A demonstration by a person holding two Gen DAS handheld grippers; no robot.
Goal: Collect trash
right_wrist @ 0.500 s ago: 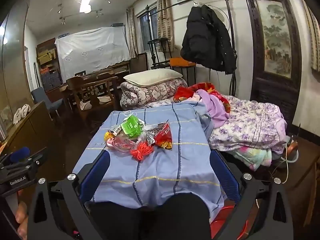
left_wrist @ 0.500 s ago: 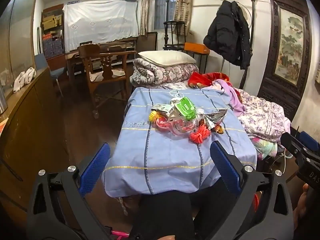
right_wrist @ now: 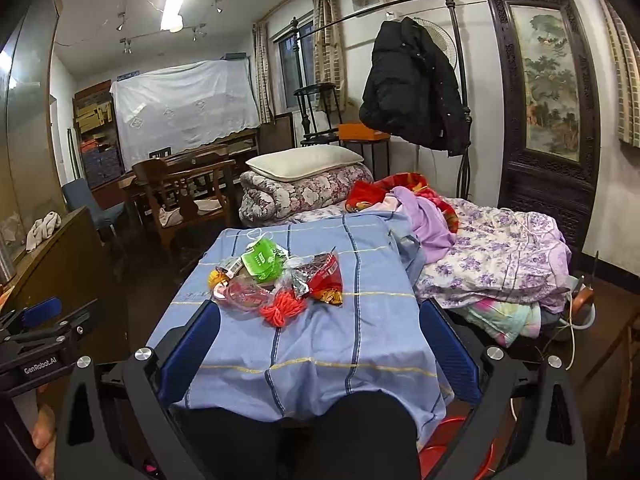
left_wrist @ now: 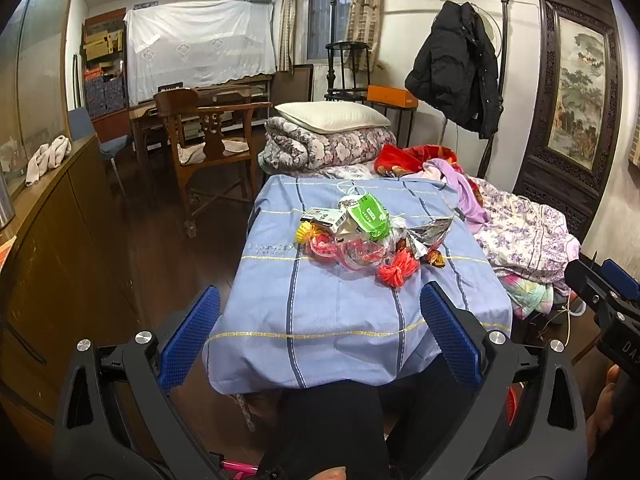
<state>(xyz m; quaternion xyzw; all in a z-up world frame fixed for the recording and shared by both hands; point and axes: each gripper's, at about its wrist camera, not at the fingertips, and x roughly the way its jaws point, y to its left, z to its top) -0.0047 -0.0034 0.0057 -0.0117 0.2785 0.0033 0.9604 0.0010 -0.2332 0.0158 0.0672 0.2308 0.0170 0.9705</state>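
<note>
Holding both tools level and short of the table, I see each one spread wide with nothing between its blue pads. My left tool (left_wrist: pixel 320 344) frames the near hanging edge of the blue striped cloth (left_wrist: pixel 320 320) that covers the table; my right tool (right_wrist: pixel 320 348) does the same from a spot a little further to the right. Neither touches the cloth or anything on it.

Ahead of both tools, on the middle of the cloth, lies the trash pile (left_wrist: pixel 364 240). From the left tool, the nearest piece is a red string bundle (left_wrist: pixel 398 270), slightly right of centre. Just behind it sits a crumpled pink plastic bag (left_wrist: pixel 340 250), with a yellow scrap (left_wrist: pixel 306 233) at its left end. A green packet (left_wrist: pixel 370 216) rests on top at the back, and a silver foil wrapper (left_wrist: pixel 430 234) lies to the right. From the right tool, that wrapper shows a red printed side (right_wrist: pixel 326 276), and the whole pile sits left of centre.

Beyond the table, past the trash, a folded floral quilt (left_wrist: pixel 320 146) carries a white pillow (left_wrist: pixel 332 116). To the right of the table, loose clothes (right_wrist: pixel 492 256) are heaped, and a black jacket (right_wrist: pixel 412 92) hangs above them. A wooden chair (left_wrist: pixel 208 128) stands off to the left.
</note>
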